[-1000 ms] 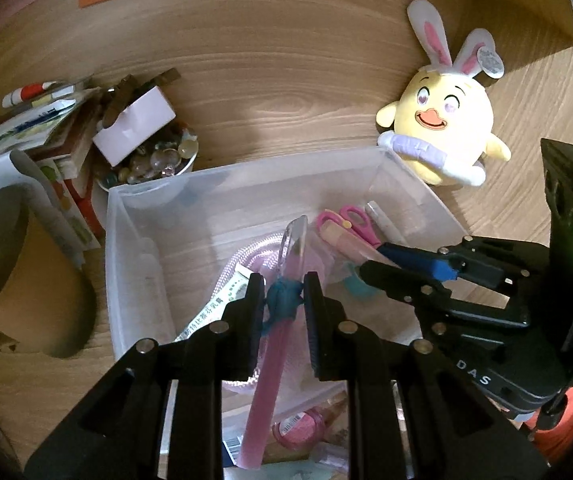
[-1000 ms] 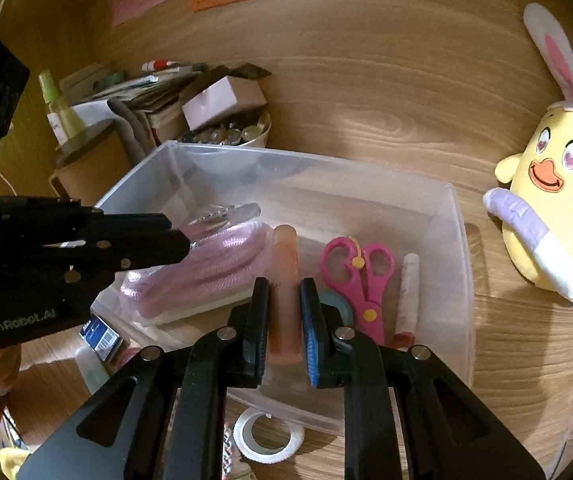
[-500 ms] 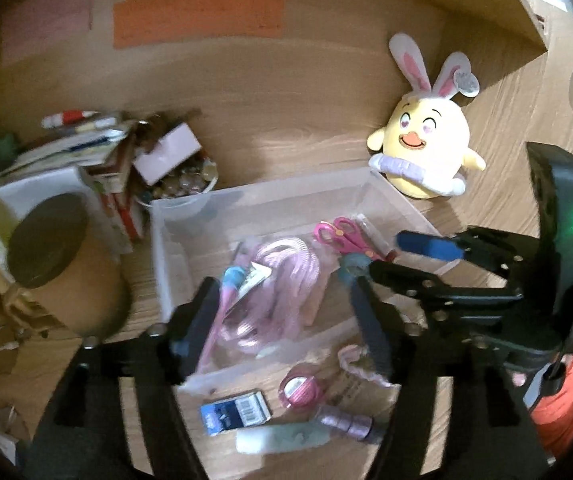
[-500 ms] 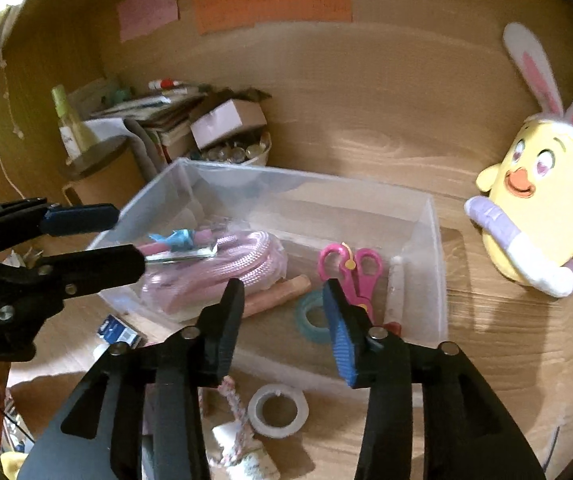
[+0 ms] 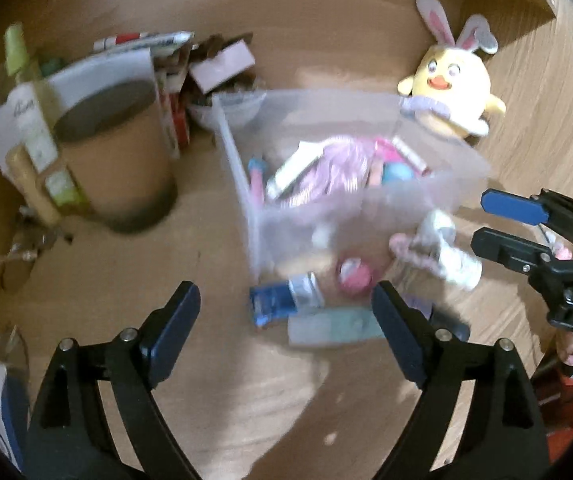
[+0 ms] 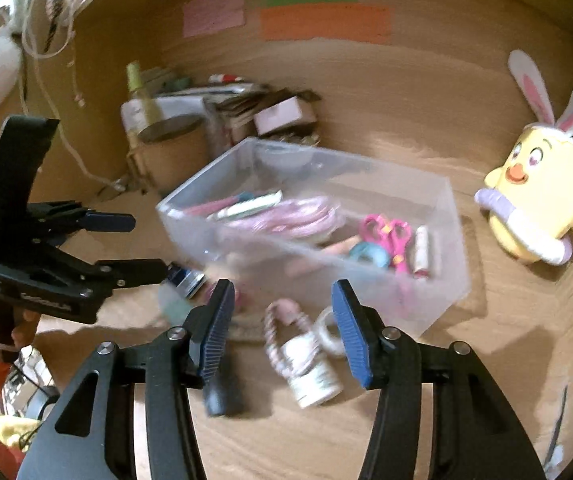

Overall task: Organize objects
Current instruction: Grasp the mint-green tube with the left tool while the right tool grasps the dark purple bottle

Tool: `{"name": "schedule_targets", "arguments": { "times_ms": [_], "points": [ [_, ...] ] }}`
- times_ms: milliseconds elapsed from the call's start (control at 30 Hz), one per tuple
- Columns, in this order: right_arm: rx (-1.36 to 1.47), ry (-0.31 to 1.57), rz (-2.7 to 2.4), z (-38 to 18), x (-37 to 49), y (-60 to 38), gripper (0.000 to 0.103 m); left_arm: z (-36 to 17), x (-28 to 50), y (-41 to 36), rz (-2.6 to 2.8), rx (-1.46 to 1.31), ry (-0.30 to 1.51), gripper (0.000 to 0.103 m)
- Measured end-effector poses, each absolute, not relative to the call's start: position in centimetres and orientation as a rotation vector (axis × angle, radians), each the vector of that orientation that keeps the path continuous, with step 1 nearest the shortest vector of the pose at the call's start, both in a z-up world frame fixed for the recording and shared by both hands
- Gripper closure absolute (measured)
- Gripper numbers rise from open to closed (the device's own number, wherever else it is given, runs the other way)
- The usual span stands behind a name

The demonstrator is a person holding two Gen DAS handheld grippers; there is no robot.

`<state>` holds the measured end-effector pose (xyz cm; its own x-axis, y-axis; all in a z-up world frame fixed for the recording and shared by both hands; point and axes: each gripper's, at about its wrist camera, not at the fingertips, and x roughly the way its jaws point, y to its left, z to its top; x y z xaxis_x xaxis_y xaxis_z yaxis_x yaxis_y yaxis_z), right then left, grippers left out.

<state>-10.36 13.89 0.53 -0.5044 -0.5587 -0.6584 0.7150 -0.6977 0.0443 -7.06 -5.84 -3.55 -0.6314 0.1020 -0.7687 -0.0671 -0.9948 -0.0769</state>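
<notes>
Both grippers have pulled back from the clear plastic storage bin [image 6: 442, 240] since a second ago, when each was clamped on an item over it; my left gripper [image 5: 286, 320] and right gripper [image 6: 282, 320] have just been opening their jaws and now hold nothing, the left spread wide, the right about half open. What they carried seems to lie inside the bin now: the pink-handled stick with a blue band [image 5: 255, 178] beside the coiled pink rope [image 6: 298, 216], and the peach-coloured tube [image 6: 340, 245] near the pink scissors [image 6: 390, 236] and the teal tape roll [image 6: 368, 254]. I judge this as the gap between two placements, with the next pick still to choose. Loose things wait on the desk just in front of the bin: a small white bottle with a pink braided cord [image 6: 310, 368], a white tape ring [image 6: 330, 334], a round pink case [image 5: 354, 276], a blue and silver packet [image 5: 282, 304], a pale green tube [image 5: 334, 326]. My right gripper hangs nearest the bottle, so I would lower it there and close across its body. Everything sits on a light wood-grain desk [image 6: 486, 360]; a yellow plush chick with rabbit ears [image 6: 538, 196] stands to the bin's right, a brown cardboard cylinder [image 5: 118, 152] and stacked papers to its left, with coloured paper notes [image 6: 324, 22] behind.
</notes>
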Motion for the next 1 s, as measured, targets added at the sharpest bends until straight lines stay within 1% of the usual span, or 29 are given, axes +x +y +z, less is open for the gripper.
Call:
{"name": "schedule_targets", "arguments": {
  "times_ms": [267, 333, 400, 433, 500, 533, 933, 1000],
  "points": [
    [0.948, 0.355, -2.073, -3.2, -8.2, 12.1, 0.056, -5.9, -5.4, -5.0, 2.682, -1.386, -0.048, 0.012],
    [0.963, 0.368, -2.058, -3.8, -8.1, 11.9, 0.057, -6.5, -5.4, -4.8, 2.656, -1.407, -0.054, 0.012],
    [0.977, 0.380, -2.046, -4.3, -8.0, 11.8, 0.065, -7.0, -5.4, -4.5, 2.639, -1.421, -0.053, 0.012],
    [0.990, 0.382, -2.031, -4.5, -8.1, 11.7, 0.067, -7.1, -5.4, -4.3, 2.633, -1.427, -0.050, 0.012],
    [1.006, 0.389, -2.025, -4.9, -8.2, 11.6, 0.078, -7.4, -5.5, -3.8, 2.630, -1.434, -0.044, 0.012],
    [1.008, 0.392, -2.020, -5.1, -8.1, 11.7, 0.079, -7.5, -5.6, -3.6, 2.627, -1.433, -0.043, 0.012],
    [0.929, 0.332, -2.104, -2.5, -7.4, 14.3, 0.079, -7.8, -7.8, -2.3, 2.671, -1.422, -0.026, 0.012],
    [0.920, 0.318, -2.116, -2.2, -7.6, 14.7, 0.079, -7.8, -7.7, -2.1, 2.682, -1.410, -0.006, 0.018]
  ]
}}
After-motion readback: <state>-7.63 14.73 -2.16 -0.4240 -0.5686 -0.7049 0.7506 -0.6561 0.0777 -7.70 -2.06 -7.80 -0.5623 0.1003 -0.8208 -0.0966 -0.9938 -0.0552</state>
